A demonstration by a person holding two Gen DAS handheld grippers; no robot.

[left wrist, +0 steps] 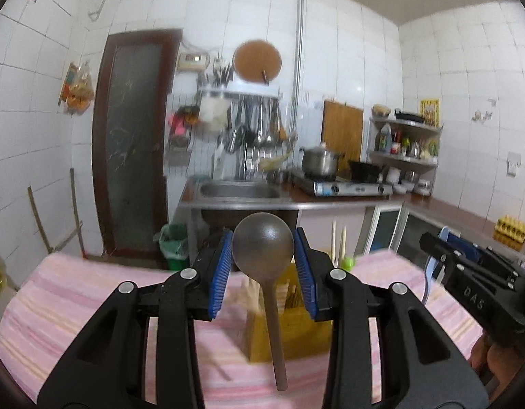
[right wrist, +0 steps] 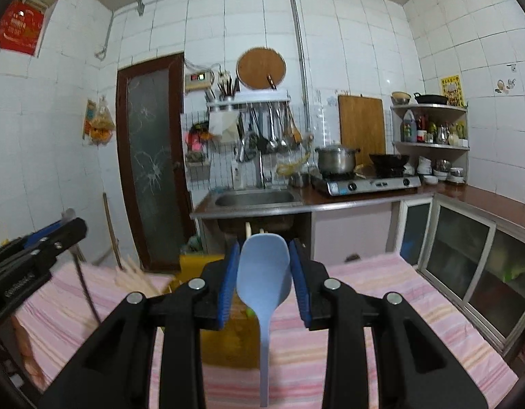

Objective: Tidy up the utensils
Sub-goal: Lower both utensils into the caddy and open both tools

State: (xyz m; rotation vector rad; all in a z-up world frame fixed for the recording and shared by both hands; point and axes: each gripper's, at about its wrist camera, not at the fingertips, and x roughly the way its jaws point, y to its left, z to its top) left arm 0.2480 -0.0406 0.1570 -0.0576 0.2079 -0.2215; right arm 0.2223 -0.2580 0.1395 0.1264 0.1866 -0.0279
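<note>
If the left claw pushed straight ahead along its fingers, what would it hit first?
Probably the yellow utensil holder on the pink striped cloth, just beyond the left claw, which grips a dark spoon by its bowl. Blur leaves depth uncertain.

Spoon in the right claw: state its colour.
Light blue spoon, clearest in the right wrist view, gripped by its bowl in the right claw.

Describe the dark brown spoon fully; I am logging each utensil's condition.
The dark brown, matte, round-bowled spoon looks like wood or plastic. The left claw grips its bowl between blue ribbed pads, bowl up, with the straight handle hanging down over the yellow utensil holder on the pink striped cloth.
</note>
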